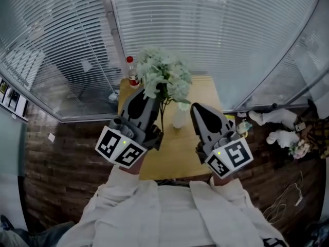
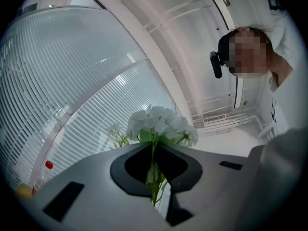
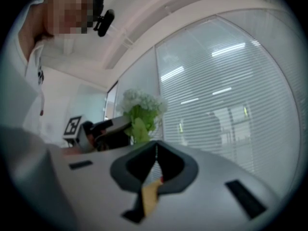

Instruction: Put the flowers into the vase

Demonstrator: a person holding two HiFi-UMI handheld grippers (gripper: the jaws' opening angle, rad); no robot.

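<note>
With left gripper (image 2: 155, 148) jaws clenched on the white flower bunch's (image 2: 161, 124) green stems and right gripper (image 3: 155, 147) jaws closed empty, centre the stem ends above the small white vase (image 1: 179, 118) below, between both jaws, before lowering.

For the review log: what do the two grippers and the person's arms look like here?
The left claw and right claw are pale grey shells with black, tapered pads. The left marker cube and right marker cube are white with black square patterns and a small green light each. The sleeves are loose white cloth. No cables show.
</note>
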